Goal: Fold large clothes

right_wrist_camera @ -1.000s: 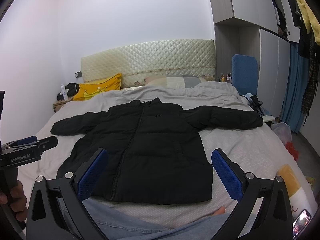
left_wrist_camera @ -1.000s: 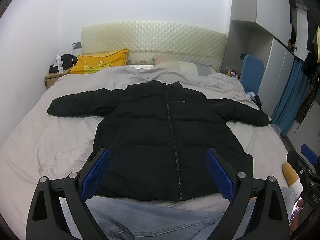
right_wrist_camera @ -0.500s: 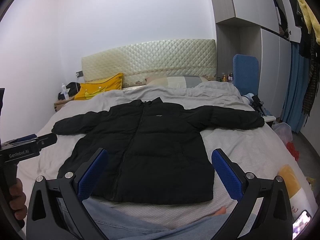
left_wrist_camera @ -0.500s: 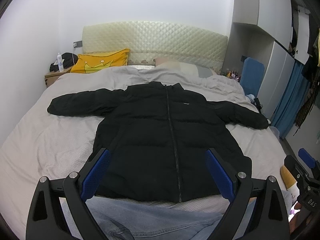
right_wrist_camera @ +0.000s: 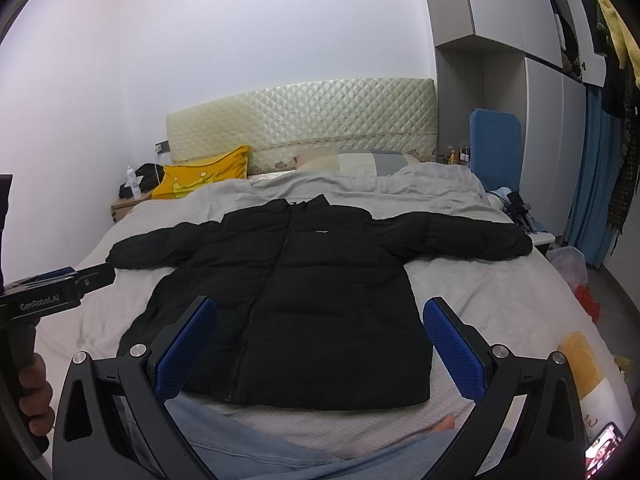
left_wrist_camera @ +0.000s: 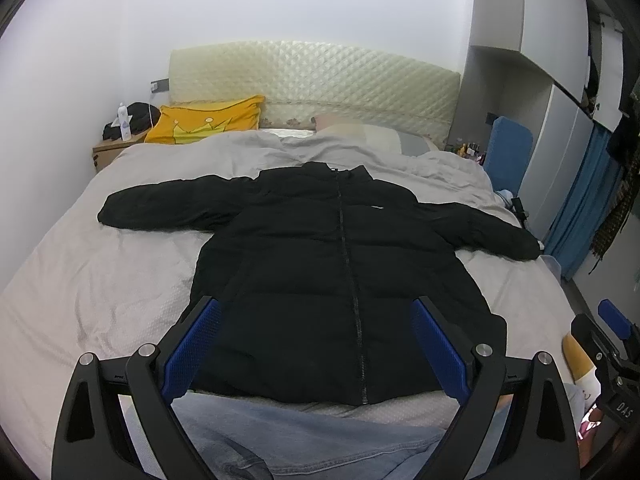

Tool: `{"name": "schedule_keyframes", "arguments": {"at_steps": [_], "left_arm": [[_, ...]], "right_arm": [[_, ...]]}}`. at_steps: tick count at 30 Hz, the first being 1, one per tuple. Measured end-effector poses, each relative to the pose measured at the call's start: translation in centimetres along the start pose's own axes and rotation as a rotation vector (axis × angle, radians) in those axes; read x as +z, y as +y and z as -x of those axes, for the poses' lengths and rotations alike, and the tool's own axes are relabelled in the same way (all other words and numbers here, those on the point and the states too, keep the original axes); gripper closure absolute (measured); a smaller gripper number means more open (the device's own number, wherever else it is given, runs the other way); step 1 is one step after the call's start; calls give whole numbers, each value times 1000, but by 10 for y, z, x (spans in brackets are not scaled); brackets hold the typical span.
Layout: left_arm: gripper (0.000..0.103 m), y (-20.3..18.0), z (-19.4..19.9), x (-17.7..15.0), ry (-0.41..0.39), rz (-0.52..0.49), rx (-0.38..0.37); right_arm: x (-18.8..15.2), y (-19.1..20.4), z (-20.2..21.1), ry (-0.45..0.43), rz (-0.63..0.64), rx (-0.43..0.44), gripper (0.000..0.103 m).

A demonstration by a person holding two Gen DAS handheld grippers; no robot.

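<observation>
A black puffer jacket (left_wrist_camera: 332, 276) lies flat and zipped on the grey bed (left_wrist_camera: 100, 280), front up, both sleeves spread out to the sides. It also shows in the right wrist view (right_wrist_camera: 296, 296). My left gripper (left_wrist_camera: 316, 344) is open and empty, held above the jacket's hem. My right gripper (right_wrist_camera: 316, 344) is open and empty, also above the hem, a little to the right. The left gripper's body (right_wrist_camera: 48, 296) shows at the left edge of the right wrist view.
The person's jeans-clad legs (left_wrist_camera: 304, 436) rest on the bed's near edge. A yellow pillow (left_wrist_camera: 204, 122) and a grey pillow (right_wrist_camera: 360, 162) lie by the headboard. A nightstand (left_wrist_camera: 108, 152) is far left, a blue chair (right_wrist_camera: 494, 148) and wardrobe at right.
Both grippers have drifted slightly; the views shift a little to the left. The jacket has not moved and both grippers stay open.
</observation>
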State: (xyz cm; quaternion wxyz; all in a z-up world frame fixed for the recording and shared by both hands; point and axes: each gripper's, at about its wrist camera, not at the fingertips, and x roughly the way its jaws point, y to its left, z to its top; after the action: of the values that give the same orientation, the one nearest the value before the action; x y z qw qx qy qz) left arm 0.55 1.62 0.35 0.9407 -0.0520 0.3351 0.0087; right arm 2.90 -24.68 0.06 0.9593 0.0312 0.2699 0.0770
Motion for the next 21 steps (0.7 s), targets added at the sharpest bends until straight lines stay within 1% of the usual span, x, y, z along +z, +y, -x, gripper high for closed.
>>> {"name": "schedule_keyframes", "arguments": {"at_steps": [13, 21], "left_arm": [[7, 1, -1, 0, 13, 7, 16], [7, 5, -3, -2, 21, 13, 11]], "right_arm": [[-2, 4, -4, 13, 4, 9, 0], [-4, 5, -7, 21, 8, 11, 0]]}}
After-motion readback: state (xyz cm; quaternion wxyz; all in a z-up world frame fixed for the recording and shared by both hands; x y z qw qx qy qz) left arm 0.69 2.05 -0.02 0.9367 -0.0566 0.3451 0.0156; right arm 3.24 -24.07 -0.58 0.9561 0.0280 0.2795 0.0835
